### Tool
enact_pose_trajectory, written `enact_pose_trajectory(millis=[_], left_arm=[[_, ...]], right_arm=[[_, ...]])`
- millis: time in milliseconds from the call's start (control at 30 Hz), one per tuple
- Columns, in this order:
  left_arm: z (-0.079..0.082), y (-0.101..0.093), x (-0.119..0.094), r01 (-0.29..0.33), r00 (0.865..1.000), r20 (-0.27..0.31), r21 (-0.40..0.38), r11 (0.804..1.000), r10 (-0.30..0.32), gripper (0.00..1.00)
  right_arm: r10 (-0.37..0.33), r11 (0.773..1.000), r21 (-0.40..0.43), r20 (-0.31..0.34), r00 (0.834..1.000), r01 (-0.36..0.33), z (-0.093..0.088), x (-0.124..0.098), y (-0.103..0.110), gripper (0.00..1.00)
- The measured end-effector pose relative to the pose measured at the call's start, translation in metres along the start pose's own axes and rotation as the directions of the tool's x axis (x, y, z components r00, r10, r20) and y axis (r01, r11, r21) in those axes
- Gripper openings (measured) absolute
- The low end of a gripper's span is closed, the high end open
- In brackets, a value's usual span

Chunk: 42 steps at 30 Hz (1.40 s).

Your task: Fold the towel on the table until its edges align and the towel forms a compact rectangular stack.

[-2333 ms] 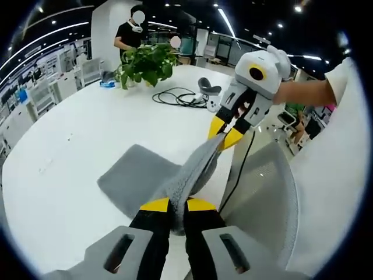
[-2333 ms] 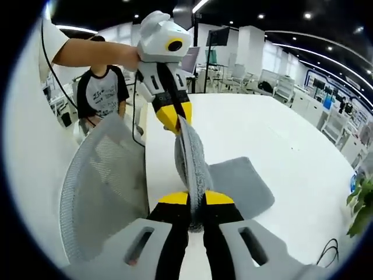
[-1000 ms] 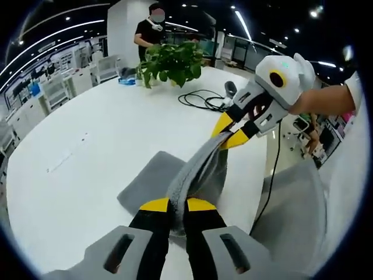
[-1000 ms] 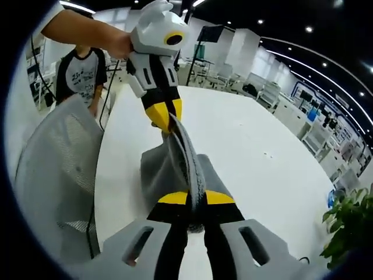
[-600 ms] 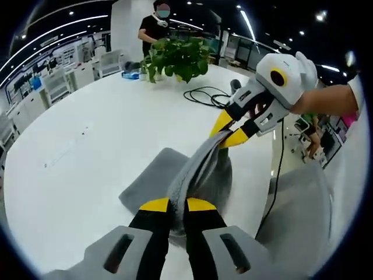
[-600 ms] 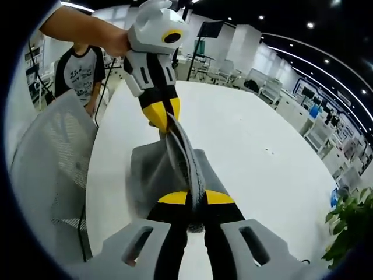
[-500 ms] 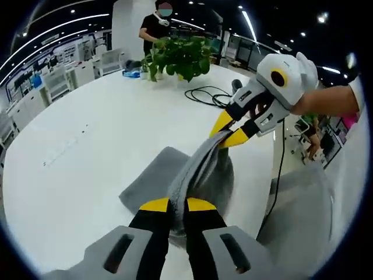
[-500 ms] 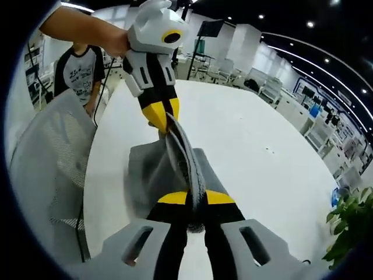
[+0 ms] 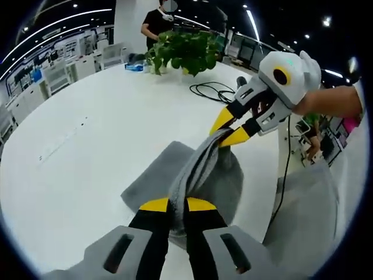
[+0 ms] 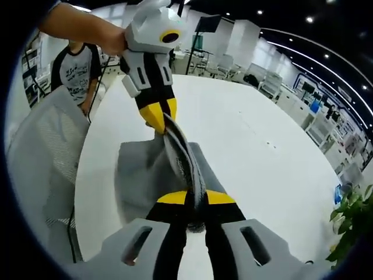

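A grey towel (image 9: 198,175) lies partly on the white table (image 9: 87,146), with one edge lifted and stretched taut between both grippers. My left gripper (image 9: 177,205) is shut on one end of that edge. My right gripper (image 9: 224,133), coming in from the right of the left gripper view, is shut on the other end. In the right gripper view the right gripper (image 10: 195,199) pinches the towel (image 10: 145,175), and the left gripper (image 10: 160,123) holds the far end above the table (image 10: 250,151). The lifted part hangs over the part that lies flat.
A mesh office chair (image 10: 44,169) stands at the table's edge beside the towel. A potted plant (image 9: 183,51) and a coiled black cable (image 9: 213,90) sit at the table's far side. One person (image 10: 73,70) sits beyond the chair and another person (image 9: 156,20) stands behind the plant.
Both grippers have carried the held edge further over the table, away from the chair side. More of the towel now drapes over its flat part. Both stay shut on it.
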<state>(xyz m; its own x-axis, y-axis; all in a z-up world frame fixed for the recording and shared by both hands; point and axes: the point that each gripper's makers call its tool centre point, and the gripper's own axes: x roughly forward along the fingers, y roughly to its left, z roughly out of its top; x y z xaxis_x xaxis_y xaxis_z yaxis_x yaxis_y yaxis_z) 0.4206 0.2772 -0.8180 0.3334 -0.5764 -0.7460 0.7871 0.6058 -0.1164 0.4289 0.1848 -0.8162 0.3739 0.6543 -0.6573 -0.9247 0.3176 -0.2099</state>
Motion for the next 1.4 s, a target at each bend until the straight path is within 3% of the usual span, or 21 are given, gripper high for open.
enact_pose_trajectory(millis=[433, 1400], left_arm=[[-0.008, 0.012, 0.016, 0.004, 0.999, -0.032, -0.005, 1.0, -0.004, 0.09], [-0.021, 0.028, 0.042, 0.009, 0.996, -0.087, -0.031, 0.999, -0.011, 0.1]], right_arm=[[0.002, 0.999, -0.037, -0.036, 0.999, -0.003, -0.012, 0.023, -0.009, 0.1], [-0.001, 1.0, 0.005, -0.073, 0.997, 0.002, -0.026, 0.052, -0.022, 0.14]])
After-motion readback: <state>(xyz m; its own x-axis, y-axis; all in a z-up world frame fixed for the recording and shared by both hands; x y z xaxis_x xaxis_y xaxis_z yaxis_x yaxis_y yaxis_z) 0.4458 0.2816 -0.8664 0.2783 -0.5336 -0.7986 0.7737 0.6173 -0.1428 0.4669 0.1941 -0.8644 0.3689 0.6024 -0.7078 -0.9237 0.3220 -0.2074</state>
